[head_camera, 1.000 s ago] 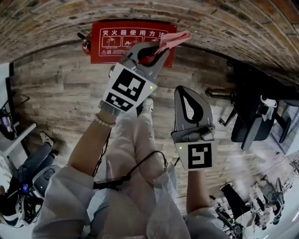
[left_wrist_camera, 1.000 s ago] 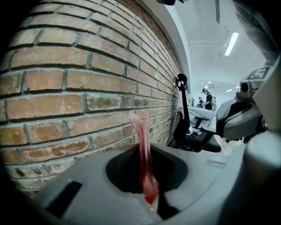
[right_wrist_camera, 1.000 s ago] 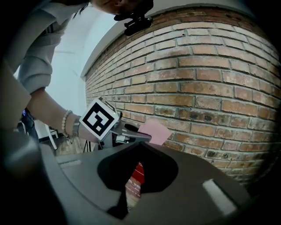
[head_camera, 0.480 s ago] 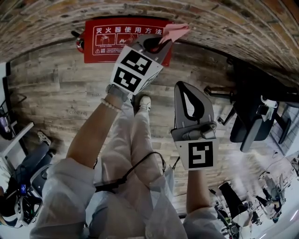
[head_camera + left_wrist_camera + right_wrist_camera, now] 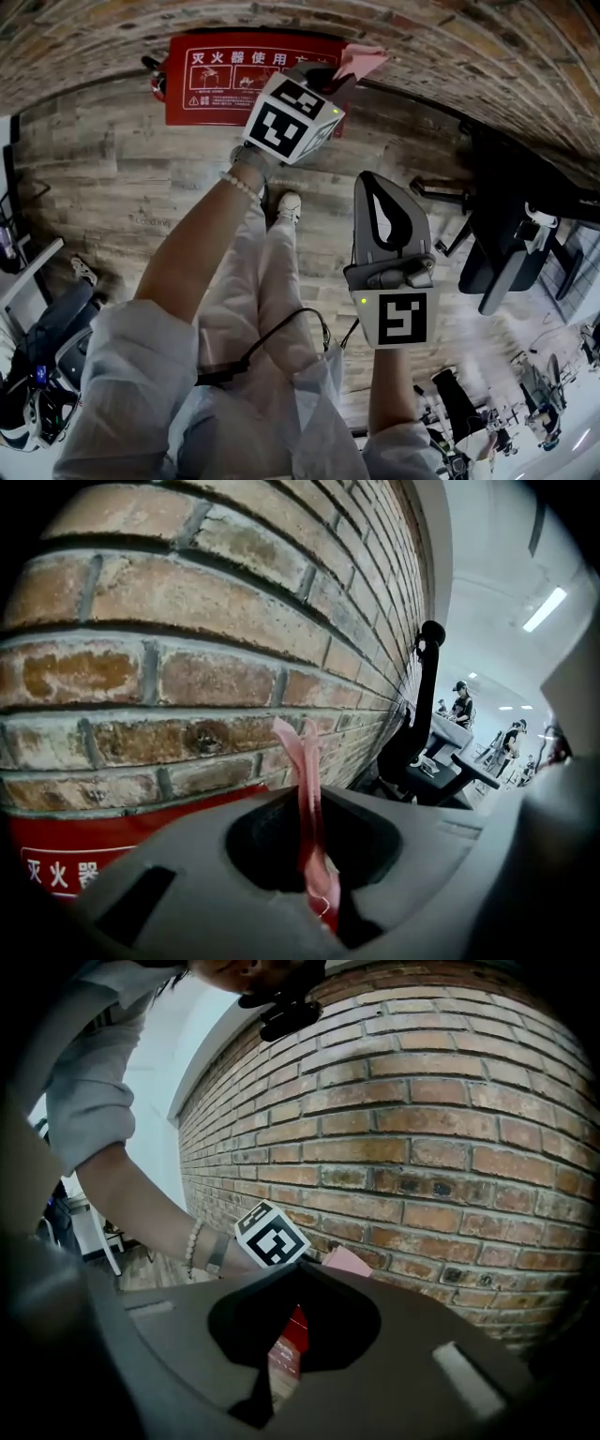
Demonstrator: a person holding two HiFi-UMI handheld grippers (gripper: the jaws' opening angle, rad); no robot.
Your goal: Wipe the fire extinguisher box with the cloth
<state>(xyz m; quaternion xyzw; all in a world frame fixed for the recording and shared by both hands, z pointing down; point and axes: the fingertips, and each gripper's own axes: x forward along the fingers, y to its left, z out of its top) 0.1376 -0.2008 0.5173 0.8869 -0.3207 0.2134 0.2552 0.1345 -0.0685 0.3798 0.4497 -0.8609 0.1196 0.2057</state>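
The red fire extinguisher box (image 5: 220,80) with white print stands on the floor against the brick wall. My left gripper (image 5: 330,82) is shut on a pink cloth (image 5: 361,62), which sticks out past the jaws at the box's upper right corner, by the bricks. In the left gripper view the cloth (image 5: 306,789) stands as a thin fold between the jaws, the red box (image 5: 66,855) low on the left. My right gripper (image 5: 371,180) hangs shut and empty below and right of the box. Its own view shows the pink cloth (image 5: 347,1262) and a strip of the red box (image 5: 289,1340).
A brick wall (image 5: 469,47) runs across the top above a wooden floor (image 5: 122,187). A black office chair (image 5: 511,234) stands at the right. The person's legs and shoe (image 5: 291,208) are below the box, and a black cable (image 5: 281,333) hangs at the waist.
My left gripper has moved up and to the right with the cloth, from over the box's face to its upper right corner by the wall. The right gripper has stayed in place.
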